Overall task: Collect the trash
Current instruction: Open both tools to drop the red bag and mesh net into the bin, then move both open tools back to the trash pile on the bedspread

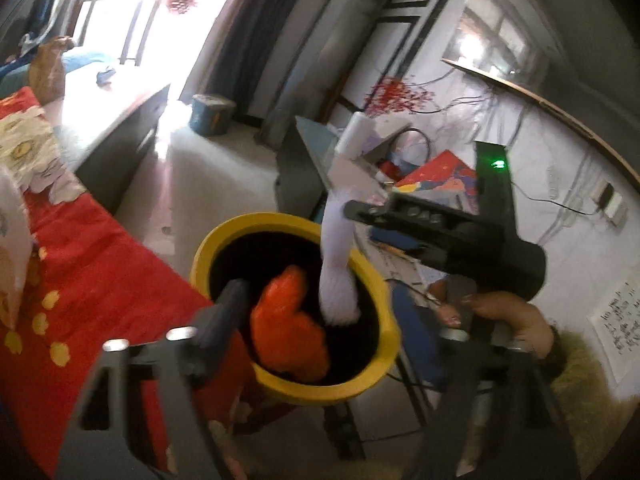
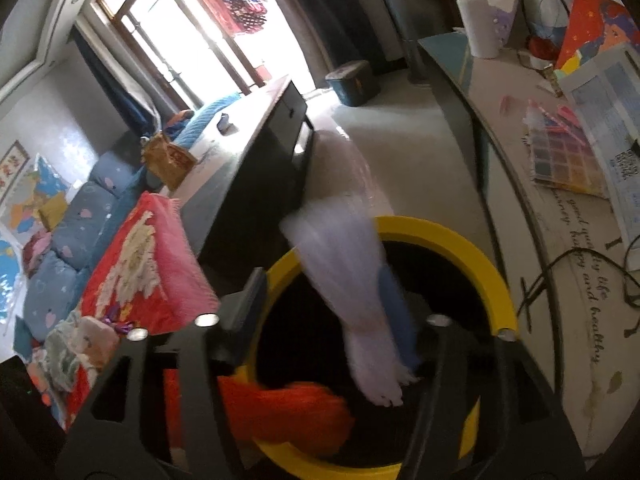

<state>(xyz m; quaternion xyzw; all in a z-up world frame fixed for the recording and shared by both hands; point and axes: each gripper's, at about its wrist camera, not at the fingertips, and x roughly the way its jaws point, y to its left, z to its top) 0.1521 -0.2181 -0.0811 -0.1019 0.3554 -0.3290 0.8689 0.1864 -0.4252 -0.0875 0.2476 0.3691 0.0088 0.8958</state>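
A yellow bin with a black inside stands by the red bed cover; it also shows in the right wrist view. An orange piece of trash hangs over its near rim, also seen from the right wrist. A white, blurred piece of trash hangs from the tip of my right gripper into the bin; in the right wrist view it sits over the bin mouth between the fingers. My left gripper is open at the bin's near rim. My right gripper looks open over the bin.
A red patterned bed cover lies left of the bin. A cluttered glass desk with papers and cables stands to the right. A dark cabinet and a blue box stand on the pale floor behind.
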